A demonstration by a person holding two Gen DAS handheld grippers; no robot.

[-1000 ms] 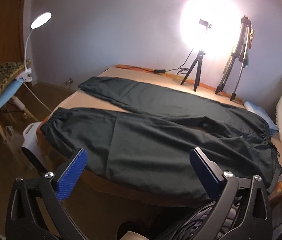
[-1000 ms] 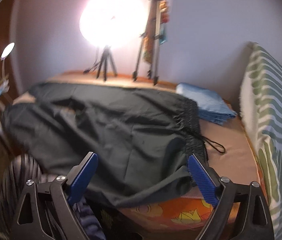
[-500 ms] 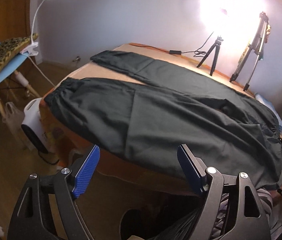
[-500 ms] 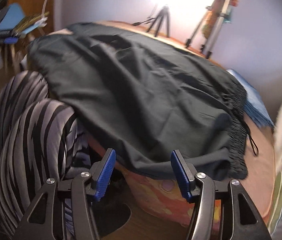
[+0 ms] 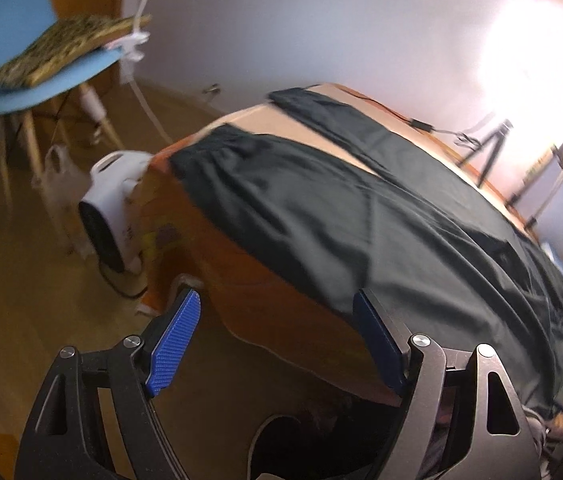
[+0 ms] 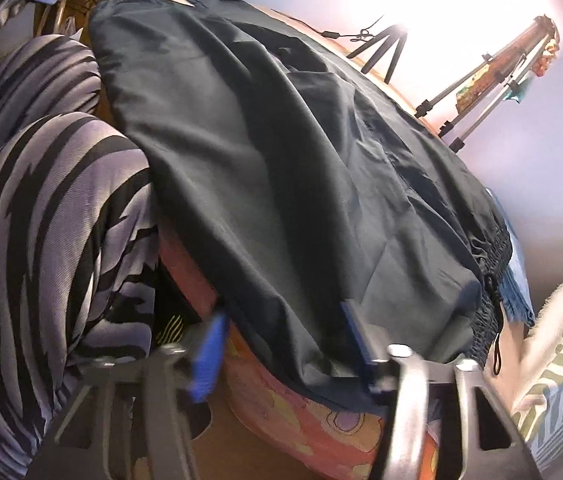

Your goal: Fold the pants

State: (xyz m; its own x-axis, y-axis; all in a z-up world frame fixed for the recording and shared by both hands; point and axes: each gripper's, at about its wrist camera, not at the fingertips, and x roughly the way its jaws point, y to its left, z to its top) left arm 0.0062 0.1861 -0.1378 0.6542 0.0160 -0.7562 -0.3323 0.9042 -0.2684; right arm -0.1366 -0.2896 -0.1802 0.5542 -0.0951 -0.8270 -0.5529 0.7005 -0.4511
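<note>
Dark green pants (image 5: pixel 361 208) lie spread flat on the orange-covered bed (image 5: pixel 265 296), legs to the left, with the near edge hanging over the bed's side. My left gripper (image 5: pixel 277 324) is open and empty, just below the near leg's hanging edge. In the right wrist view the pants (image 6: pixel 281 168) fill the middle, with the elastic waistband and drawstring (image 6: pixel 489 300) at the right. My right gripper (image 6: pixel 281 332) is open, its blue pads (image 6: pixel 207 354) on either side of the hanging fabric edge near the waist.
A blue chair (image 5: pixel 21 52) with a leopard cushion and a white fan heater (image 5: pixel 109 212) stand on the wood floor at left. Tripods (image 6: pixel 481 92) and a bright lamp stand behind the bed. The person's striped legs (image 6: pixel 41 220) are at left; a striped pillow (image 6: pixel 561 360) is at right.
Both grippers have dropped lower and moved closer to the bed's near side. The right gripper now straddles the hanging pants edge. Both stay open.
</note>
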